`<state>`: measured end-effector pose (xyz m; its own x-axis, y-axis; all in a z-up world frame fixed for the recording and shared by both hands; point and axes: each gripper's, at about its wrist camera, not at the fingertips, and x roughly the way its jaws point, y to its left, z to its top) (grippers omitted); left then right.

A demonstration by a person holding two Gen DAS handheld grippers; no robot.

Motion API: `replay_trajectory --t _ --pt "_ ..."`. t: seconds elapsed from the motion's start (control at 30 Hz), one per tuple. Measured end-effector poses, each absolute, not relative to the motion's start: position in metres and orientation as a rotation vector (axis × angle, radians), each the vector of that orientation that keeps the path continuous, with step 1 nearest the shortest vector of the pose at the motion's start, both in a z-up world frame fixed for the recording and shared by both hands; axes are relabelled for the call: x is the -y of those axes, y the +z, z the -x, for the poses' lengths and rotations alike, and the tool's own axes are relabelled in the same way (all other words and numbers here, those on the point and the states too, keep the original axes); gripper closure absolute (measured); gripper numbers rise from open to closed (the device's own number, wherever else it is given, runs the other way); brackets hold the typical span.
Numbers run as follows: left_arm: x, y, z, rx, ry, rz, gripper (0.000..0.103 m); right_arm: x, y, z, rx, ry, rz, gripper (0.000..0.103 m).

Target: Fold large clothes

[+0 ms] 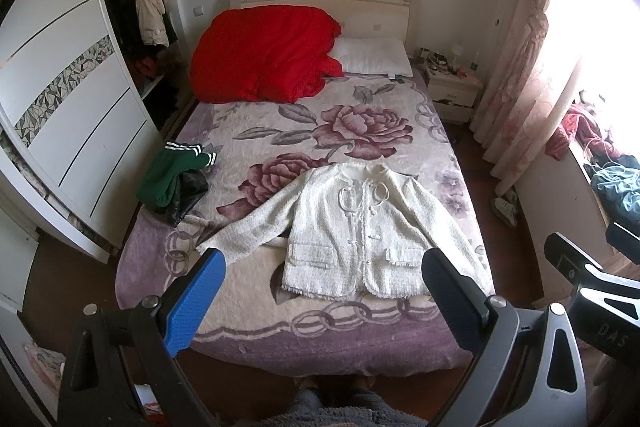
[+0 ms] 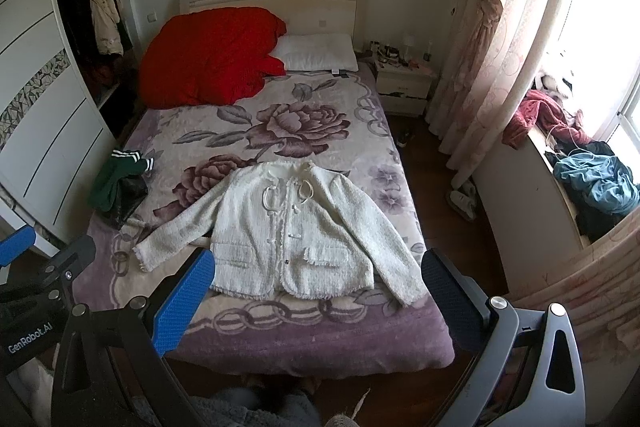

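A white tweed jacket (image 1: pixel 352 227) lies flat and face up on the bed (image 1: pixel 248 323), sleeves spread, hem toward me; it also shows in the right wrist view (image 2: pixel 288 227). My left gripper (image 1: pixel 324 267) is open and empty, held above the foot of the bed in front of the jacket's hem. My right gripper (image 2: pixel 318 267) is open and empty at about the same height, beside the left one. Neither touches the jacket.
A green garment on a black one (image 1: pixel 174 179) lies at the bed's left edge. A red quilt (image 1: pixel 264 53) and a white pillow (image 1: pixel 374 61) lie at the head. A wardrobe (image 1: pixel 68 115) stands left; a nightstand (image 1: pixel 454 91), curtain and cluttered windowsill (image 2: pixel 592 183) right.
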<state>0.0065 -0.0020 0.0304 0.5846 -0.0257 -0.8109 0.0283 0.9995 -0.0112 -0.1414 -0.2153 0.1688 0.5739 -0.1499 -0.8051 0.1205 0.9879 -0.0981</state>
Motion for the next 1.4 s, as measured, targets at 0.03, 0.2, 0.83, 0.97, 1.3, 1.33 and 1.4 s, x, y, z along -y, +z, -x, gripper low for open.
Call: replay_trajectory --t 0.03,0.2,0.83,0.97,1.3,1.33,1.4 --pt "0.002 0.033 -0.008 -0.946 -0.032 -0.002 0.003 0.215 0.169 0.142 -0.946 -0.159 0.034 0.000" --pt "0.002 0.037 -0.010 -0.944 -0.033 -0.003 0.003 0.216 0.169 0.144 -0.942 -0.158 0.035 0.000" --pt "0.006 0.063 -0.019 -0.933 -0.033 0.003 0.003 0.212 0.180 0.138 -0.937 -0.157 0.035 0.000" --pt "0.006 0.062 -0.016 -0.930 -0.034 0.005 0.003 0.213 0.177 0.140 -0.937 -0.156 0.034 0.000" --pt "-0.007 -0.028 -0.077 -0.909 0.038 -0.062 0.002 0.259 0.135 0.083 -1.036 -0.235 -0.239 0.000" --pt "-0.009 -0.045 -0.087 -0.923 0.043 -0.067 0.002 0.273 0.116 0.075 -1.057 -0.268 -0.286 0.000" --pt "-0.013 -0.081 -0.104 -0.958 0.039 -0.072 0.002 0.304 0.061 0.064 -1.071 -0.333 -0.366 0.000"
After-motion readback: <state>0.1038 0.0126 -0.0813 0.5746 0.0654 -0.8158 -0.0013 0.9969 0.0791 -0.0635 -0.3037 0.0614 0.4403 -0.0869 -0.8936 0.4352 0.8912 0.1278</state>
